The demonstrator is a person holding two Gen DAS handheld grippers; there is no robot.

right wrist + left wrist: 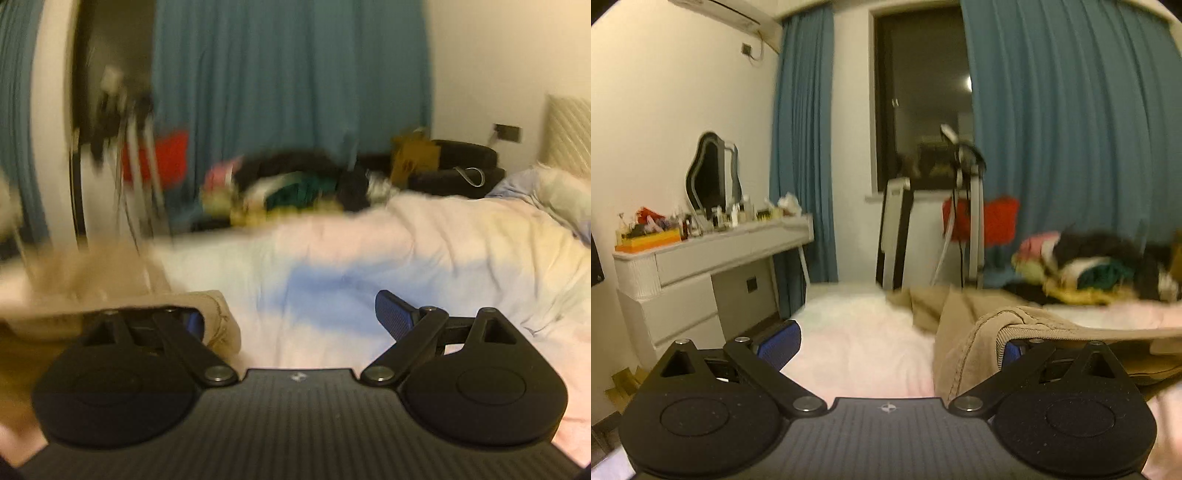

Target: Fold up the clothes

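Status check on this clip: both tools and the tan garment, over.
Left tool open, right tool open. Tan garment draped over each tool's inner finger, unpinched. Clothes pile waits behind.

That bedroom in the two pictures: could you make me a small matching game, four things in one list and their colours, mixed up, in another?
Things:
1. curtain
2. garment on the bed
3. dresser
4. bag by the window

Colours:
A. red
B. white
C. tan
D. blue

Pairs: 1-D, 2-C, 3-B, 4-A
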